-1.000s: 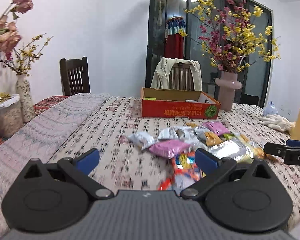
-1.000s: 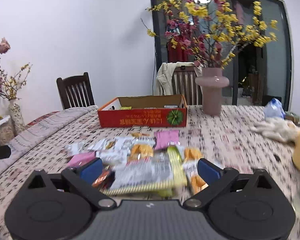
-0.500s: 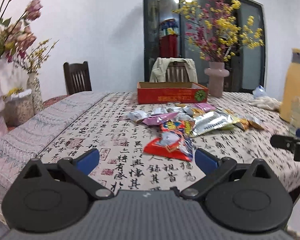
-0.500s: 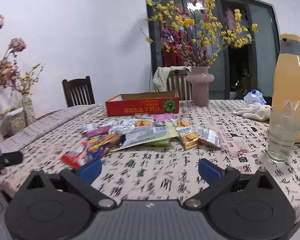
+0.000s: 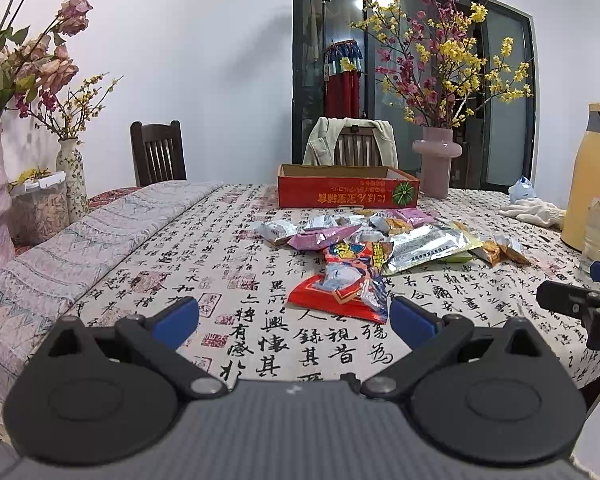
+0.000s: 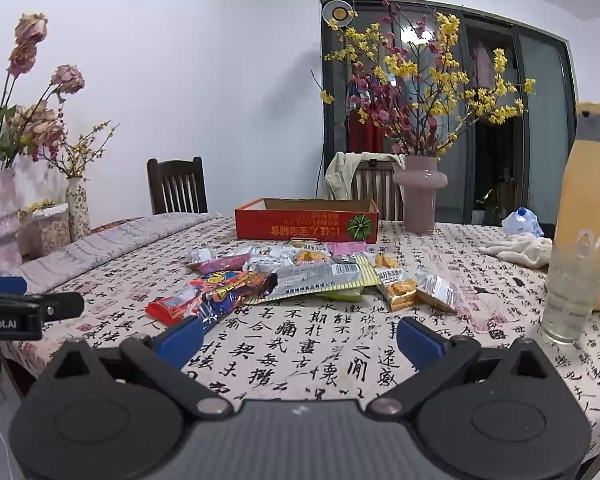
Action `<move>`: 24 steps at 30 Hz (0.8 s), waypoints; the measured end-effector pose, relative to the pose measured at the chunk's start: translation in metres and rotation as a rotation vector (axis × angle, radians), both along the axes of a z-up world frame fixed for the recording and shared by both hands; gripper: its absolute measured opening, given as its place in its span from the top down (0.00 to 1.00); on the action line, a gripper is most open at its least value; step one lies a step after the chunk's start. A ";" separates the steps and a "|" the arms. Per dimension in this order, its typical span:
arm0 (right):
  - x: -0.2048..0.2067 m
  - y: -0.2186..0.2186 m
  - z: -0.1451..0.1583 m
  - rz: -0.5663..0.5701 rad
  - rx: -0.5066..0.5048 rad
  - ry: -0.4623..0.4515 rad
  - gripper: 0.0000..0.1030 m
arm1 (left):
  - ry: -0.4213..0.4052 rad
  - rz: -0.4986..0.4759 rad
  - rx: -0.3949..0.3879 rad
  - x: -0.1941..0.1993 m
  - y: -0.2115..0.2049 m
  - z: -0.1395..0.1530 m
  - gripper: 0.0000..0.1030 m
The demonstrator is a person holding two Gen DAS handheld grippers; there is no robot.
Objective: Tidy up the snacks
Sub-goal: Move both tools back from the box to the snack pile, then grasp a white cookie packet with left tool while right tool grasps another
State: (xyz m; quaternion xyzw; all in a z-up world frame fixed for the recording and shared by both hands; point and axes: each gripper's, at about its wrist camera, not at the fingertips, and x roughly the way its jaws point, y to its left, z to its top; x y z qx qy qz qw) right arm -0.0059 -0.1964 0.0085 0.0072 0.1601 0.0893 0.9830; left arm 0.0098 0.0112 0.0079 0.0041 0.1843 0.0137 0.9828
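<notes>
A heap of snack packets lies mid-table: a red packet [image 5: 346,284] [image 6: 208,290] nearest, a long silver one [image 5: 428,242] [image 6: 320,276], a pink one [image 5: 320,236], small orange ones [image 6: 400,286]. Behind them stands a shallow red cardboard box [image 5: 346,194] [image 6: 306,224]. My left gripper [image 5: 294,320] hovers open over the near table edge, just short of the red packet, with nothing between its fingers. My right gripper [image 6: 300,338] is open too, empty, over the near edge in front of the heap. Each gripper shows at the other view's edge.
A patterned tablecloth [image 5: 228,280] covers the table. A yellow flask [image 6: 592,200] and a glass [image 6: 576,284] stand at the right, white gloves [image 6: 516,248] behind. A pink vase of flowers [image 6: 420,196] sits beside the box. More vases [image 5: 74,180] stand left; chairs wait behind.
Both grippers have pulled back from over the snack heap to the table's near edge. The snacks now lie farther ahead. Both stay open and empty.
</notes>
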 end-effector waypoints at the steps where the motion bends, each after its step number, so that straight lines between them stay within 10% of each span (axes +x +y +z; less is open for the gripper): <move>1: 0.001 0.001 -0.001 0.000 -0.001 0.001 0.00 | 0.001 0.002 -0.003 0.001 0.001 -0.002 0.00; 24: 0.129 -0.028 -0.028 -0.072 0.090 0.123 0.05 | 0.150 -0.037 -0.118 0.128 0.013 -0.012 0.00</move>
